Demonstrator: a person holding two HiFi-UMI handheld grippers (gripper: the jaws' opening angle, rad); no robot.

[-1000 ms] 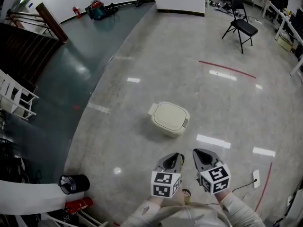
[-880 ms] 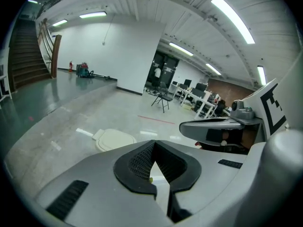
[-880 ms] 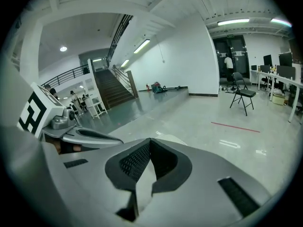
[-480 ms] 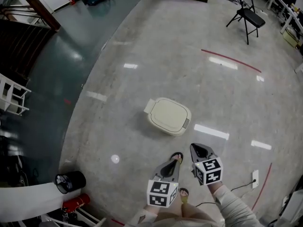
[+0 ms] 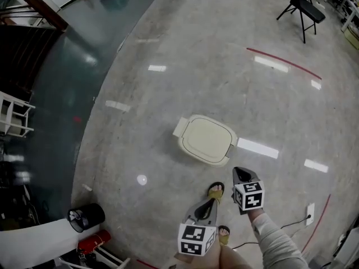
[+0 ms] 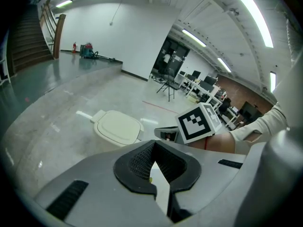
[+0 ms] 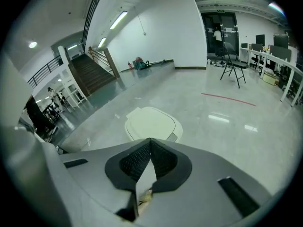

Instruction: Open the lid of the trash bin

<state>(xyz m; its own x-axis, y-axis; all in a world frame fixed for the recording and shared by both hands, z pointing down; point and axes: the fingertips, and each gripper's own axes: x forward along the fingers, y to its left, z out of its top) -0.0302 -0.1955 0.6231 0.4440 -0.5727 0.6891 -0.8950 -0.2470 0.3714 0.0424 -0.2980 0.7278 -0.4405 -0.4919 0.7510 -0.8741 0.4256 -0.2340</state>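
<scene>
A cream trash bin (image 5: 206, 140) stands on the polished floor with its lid down flat. It also shows in the left gripper view (image 6: 118, 126) and in the right gripper view (image 7: 151, 123). My right gripper (image 5: 240, 175) hovers just short of the bin's near right corner, jaws together, nothing held. My left gripper (image 5: 207, 206) hangs lower and further back, also shut and empty. Neither touches the bin. The left gripper's jaw tips (image 6: 152, 150) and the right gripper's jaw tips (image 7: 150, 148) point toward the lid. The right gripper's marker cube (image 6: 199, 123) appears in the left gripper view.
The person's sandalled foot (image 5: 215, 191) is between the grippers and the bin. A black bucket (image 5: 87, 216) and a red canister (image 5: 92, 242) lie at the lower left. A staircase (image 5: 22, 32) is at the far left, a folding chair (image 5: 305, 7) at the top right, a floor socket (image 5: 309, 210) at the lower right.
The view has advanced toward the bin, which now sits nearer. The right gripper has moved forward to the bin's near corner; the left has dropped back and lower.
</scene>
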